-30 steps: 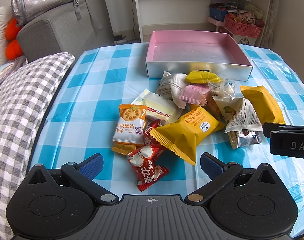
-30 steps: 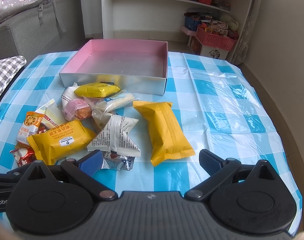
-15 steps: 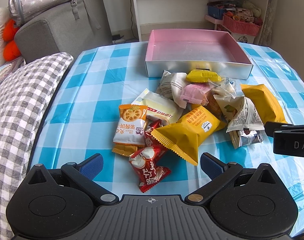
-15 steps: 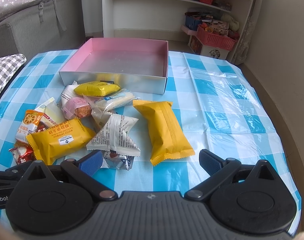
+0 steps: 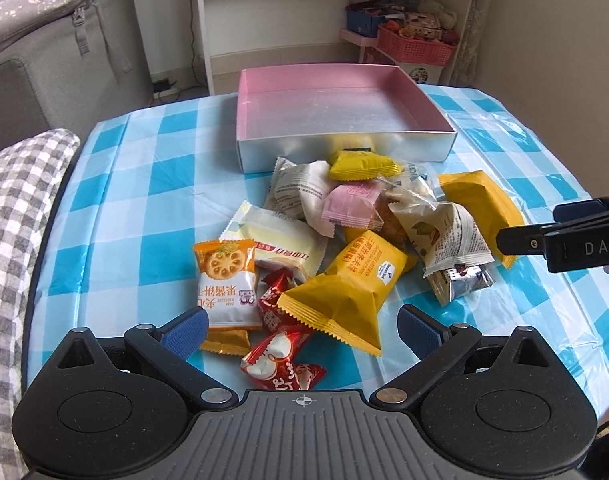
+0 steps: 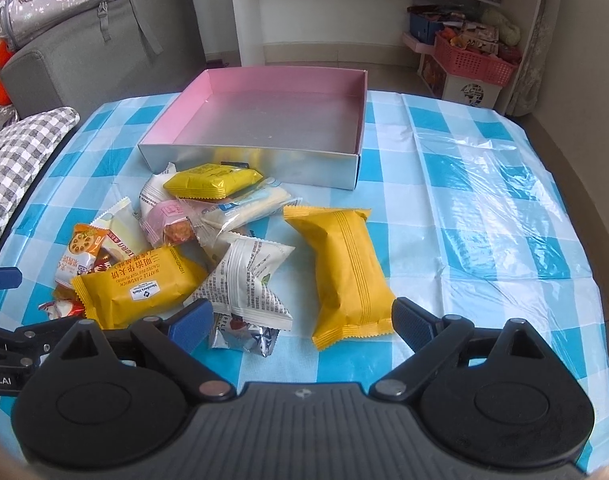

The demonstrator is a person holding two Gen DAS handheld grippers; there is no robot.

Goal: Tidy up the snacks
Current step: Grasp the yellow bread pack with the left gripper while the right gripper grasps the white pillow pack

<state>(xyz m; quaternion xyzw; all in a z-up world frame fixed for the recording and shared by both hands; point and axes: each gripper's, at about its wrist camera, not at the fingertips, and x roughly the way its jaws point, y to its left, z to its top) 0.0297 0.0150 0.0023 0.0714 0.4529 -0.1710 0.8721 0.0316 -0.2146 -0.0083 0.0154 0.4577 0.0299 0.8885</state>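
snacks [image 6: 224, 256] piled, lower packets half buried, left claw [image 5: 300, 326] wide open, empty, right claw [image 6: 302, 320] closing, nothing gripped

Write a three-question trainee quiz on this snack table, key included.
1. True or false: the pink-lined box already holds snacks.
2. Which packet lies nearest the box's front wall: (a) small yellow packet, (b) red candy wrapper, (c) orange biscuit packet?
3. Fill in: between the right gripper fingers lies the long ____ packet, not yet pinched.

Key: 1 false; 2 a; 3 yellow.
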